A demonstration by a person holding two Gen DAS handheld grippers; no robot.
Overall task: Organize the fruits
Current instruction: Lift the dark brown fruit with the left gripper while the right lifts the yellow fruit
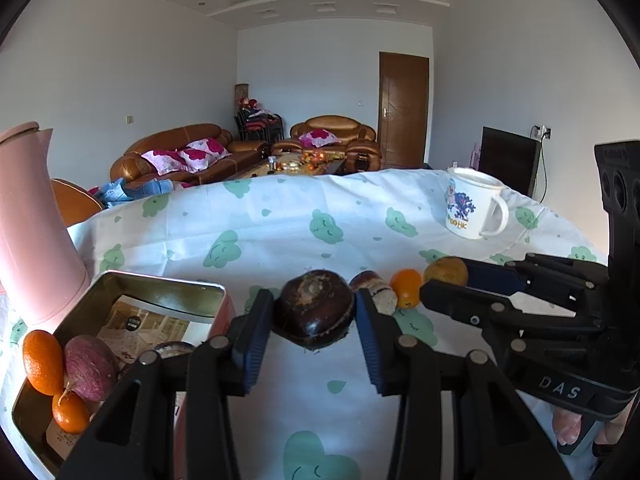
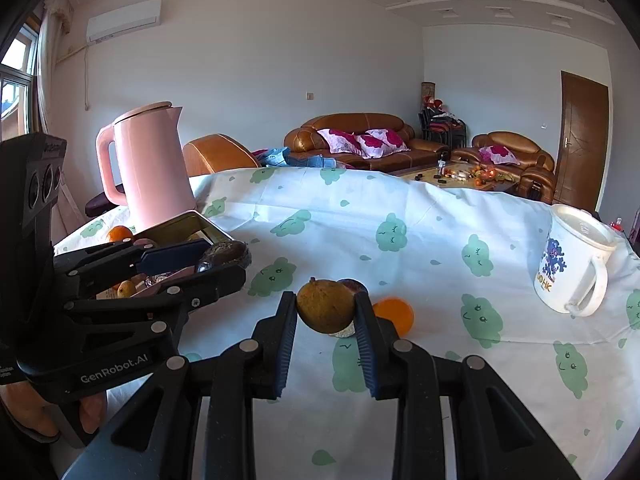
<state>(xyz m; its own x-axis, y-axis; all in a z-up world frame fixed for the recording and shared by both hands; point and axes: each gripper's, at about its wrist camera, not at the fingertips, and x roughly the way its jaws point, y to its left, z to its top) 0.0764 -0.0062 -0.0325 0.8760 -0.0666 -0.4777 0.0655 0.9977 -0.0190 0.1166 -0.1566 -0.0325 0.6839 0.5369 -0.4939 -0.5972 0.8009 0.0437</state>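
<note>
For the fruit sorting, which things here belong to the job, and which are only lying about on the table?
Belong to the job:
- dark round fruit, held in the left gripper
- brownish-yellow fruit, held in the right gripper
- small orange on the cloth
- metal tin holding fruits

Just lying about:
- pink kettle
- white mug

Tin [image 1: 120,292] left of the mug [image 1: 476,204], kettle [image 1: 28,220] behind tin.

Cloud-print tablecloth [image 2: 400,200] — kettle [image 2: 152,168], tin [image 1: 120,300], mug [image 2: 576,264], orange [image 2: 396,314].
</note>
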